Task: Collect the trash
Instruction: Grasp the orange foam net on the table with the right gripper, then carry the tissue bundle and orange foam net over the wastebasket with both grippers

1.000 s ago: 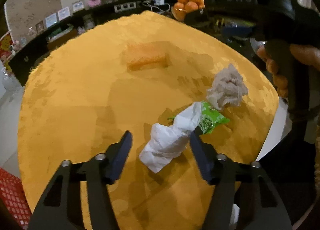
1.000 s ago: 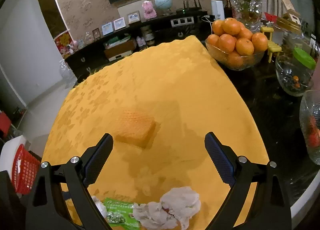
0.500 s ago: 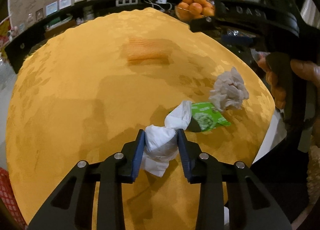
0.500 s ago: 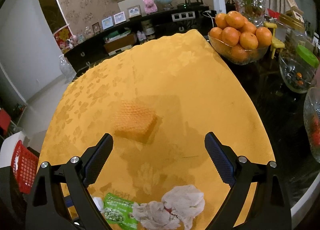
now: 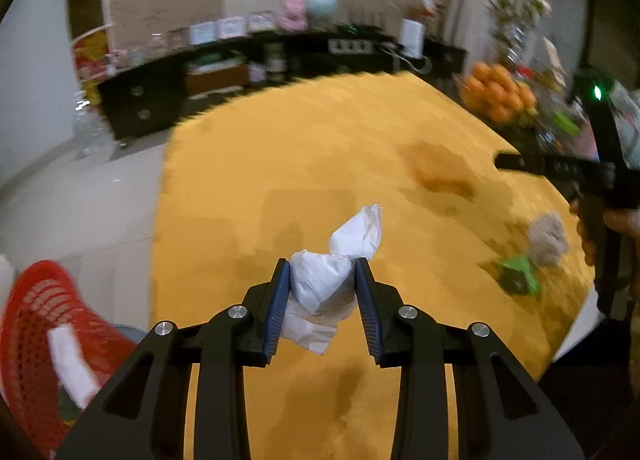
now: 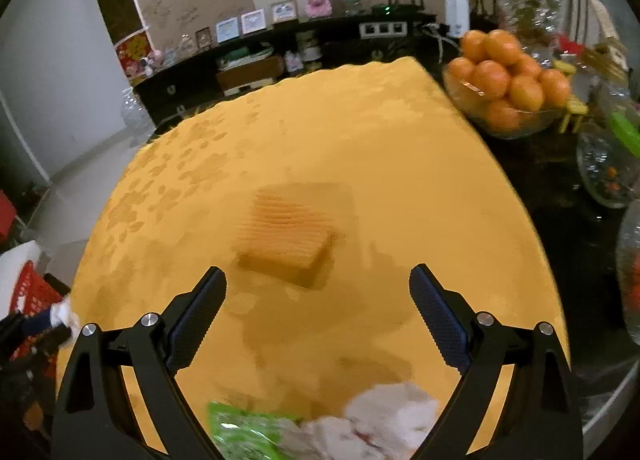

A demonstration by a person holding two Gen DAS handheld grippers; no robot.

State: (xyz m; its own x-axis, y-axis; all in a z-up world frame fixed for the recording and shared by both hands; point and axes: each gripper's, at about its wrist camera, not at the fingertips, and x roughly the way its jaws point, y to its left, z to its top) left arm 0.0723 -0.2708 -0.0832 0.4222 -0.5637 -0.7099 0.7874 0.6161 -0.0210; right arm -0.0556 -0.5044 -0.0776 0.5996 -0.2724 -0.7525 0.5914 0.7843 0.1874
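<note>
White crumpled tissue (image 5: 324, 284) sits clamped between the blue pads of my left tongs (image 5: 322, 292), its twisted end sticking up above the yellow worktop (image 5: 280, 164). My right tongs (image 6: 318, 300) gape wide with nothing in them, poised over the cloth. Just below them lie a grey-white paper wad (image 6: 384, 420) and a green wrapper (image 6: 244, 432), touching each other. A red basket (image 5: 28, 332) sits low to my left.
</note>
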